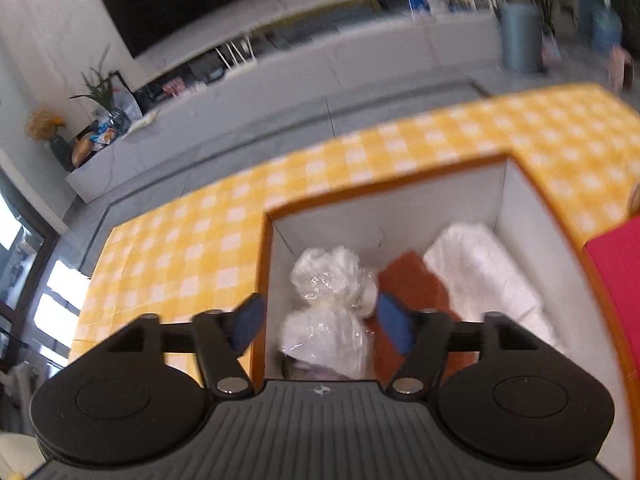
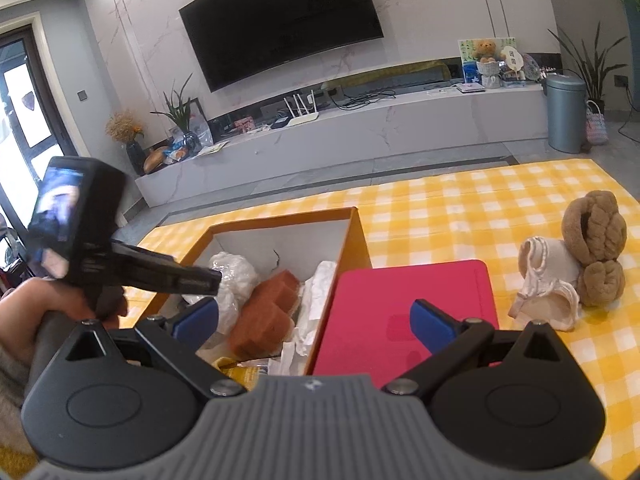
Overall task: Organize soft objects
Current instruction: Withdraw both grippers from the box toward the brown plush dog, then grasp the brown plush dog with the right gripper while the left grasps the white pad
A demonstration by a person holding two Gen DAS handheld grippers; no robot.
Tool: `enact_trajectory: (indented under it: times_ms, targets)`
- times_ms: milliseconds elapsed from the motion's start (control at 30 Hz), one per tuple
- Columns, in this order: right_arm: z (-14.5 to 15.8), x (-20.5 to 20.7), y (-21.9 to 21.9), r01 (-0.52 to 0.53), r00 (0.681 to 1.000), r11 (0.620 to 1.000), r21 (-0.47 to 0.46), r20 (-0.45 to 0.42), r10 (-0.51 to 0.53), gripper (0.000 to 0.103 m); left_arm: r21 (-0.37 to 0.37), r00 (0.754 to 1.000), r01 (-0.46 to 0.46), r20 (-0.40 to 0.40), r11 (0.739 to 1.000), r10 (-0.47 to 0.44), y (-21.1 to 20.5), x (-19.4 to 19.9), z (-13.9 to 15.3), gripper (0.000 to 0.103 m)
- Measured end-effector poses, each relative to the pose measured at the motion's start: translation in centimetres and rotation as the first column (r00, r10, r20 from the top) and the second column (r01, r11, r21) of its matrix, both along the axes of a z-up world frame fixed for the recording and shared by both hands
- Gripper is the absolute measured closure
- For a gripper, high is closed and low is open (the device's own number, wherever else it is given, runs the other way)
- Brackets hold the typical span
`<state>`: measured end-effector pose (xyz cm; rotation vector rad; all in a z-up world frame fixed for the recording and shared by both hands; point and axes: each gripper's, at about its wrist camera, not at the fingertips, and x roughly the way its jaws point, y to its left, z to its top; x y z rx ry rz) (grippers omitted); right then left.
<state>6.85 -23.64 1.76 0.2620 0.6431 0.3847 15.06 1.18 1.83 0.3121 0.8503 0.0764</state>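
Note:
My left gripper (image 1: 320, 326) hangs open over an orange box (image 1: 384, 178) with white inner walls. Just beneath its blue pads lies a white soft bundle in clear plastic (image 1: 330, 280), and no pad presses on it. A brown sponge block (image 1: 416, 284) and a long white wrapped piece (image 1: 484, 276) also lie in the box. In the right wrist view my right gripper (image 2: 316, 322) is open and empty, above the box edge and a red lid (image 2: 412, 300). A hand holds the left gripper (image 2: 208, 280) over the box (image 2: 280, 218). A brown plush (image 2: 596, 248) and a white cloth item (image 2: 548, 280) lie at the right.
The table wears a yellow and white checked cloth (image 2: 460, 208). The red lid (image 1: 616, 280) lies against the box's right side. Beyond the table are a long white TV bench (image 2: 360, 128), a wall television (image 2: 280, 20) and a grey bin (image 2: 566, 112).

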Motion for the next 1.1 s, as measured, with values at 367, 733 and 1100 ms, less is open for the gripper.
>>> enact_trajectory:
  times_ms: [367,733,1100]
  targets:
    - [0.8,-0.2,-0.1,0.002,1.000,1.000,-0.002,0.005,-0.002,0.003,-0.158,0.989,-0.018,0.139,0.987,0.041,-0.3,-3.8,6.0,0.015]
    - [4.5,0.4,-4.3,0.044,0.998,0.993,-0.105,0.045,-0.040,0.003,-0.254,0.975,0.102,0.219,0.962,-0.046,-4.2,-7.2,9.5,0.013]
    - [2.2,4.7,-19.3,0.283,0.957,0.936,-0.210,-0.002,-0.290,0.003,-0.322,0.961,0.265,0.168,0.909,-0.221,-13.7,-5.7,7.4,0.013]
